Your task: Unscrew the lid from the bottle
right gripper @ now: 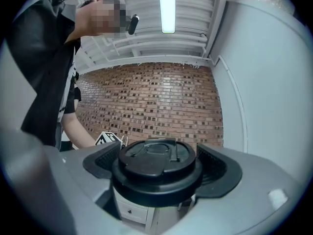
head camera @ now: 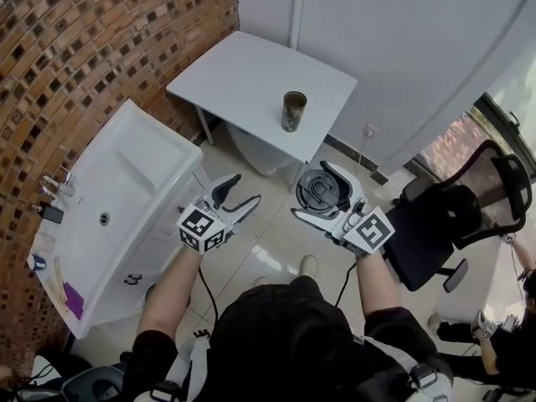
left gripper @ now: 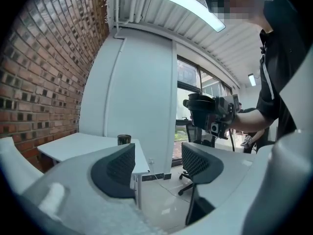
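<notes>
we hold both tongs up in front of us, side by side in the middle of the head view, above a pale tiled floor [head camera: 270,254]. our right gripper [head camera: 328,199], just right of centre, is clenched on the black lid [head camera: 316,189]. in the right gripper view the lid sits square between the jaws, its top face towards the camera, with a ribbed black pad pressed against each side of its rim. the lid is off the bottle [head camera: 293,111] and well apart from it

the bottle, dark and patterned, stands upright with its mouth open on the white table [head camera: 243,74] in the upper centre of the head view, close to the table's right edge. in the left gripper view it shows small, left of centre, just above the left pad

our left gripper [head camera: 237,195], just left of centre in the head view, is released: in its own view the two black pads stand apart with only the floor and the far wall between them, gripping nothing. the right gripper with the lid shows at the centre right of that view, higher than the pads

a white washbasin [head camera: 126,182] lies at the left of the head view against the brick wall [head camera: 100,48], and a black office chair [head camera: 465,216] stands at the right
</notes>
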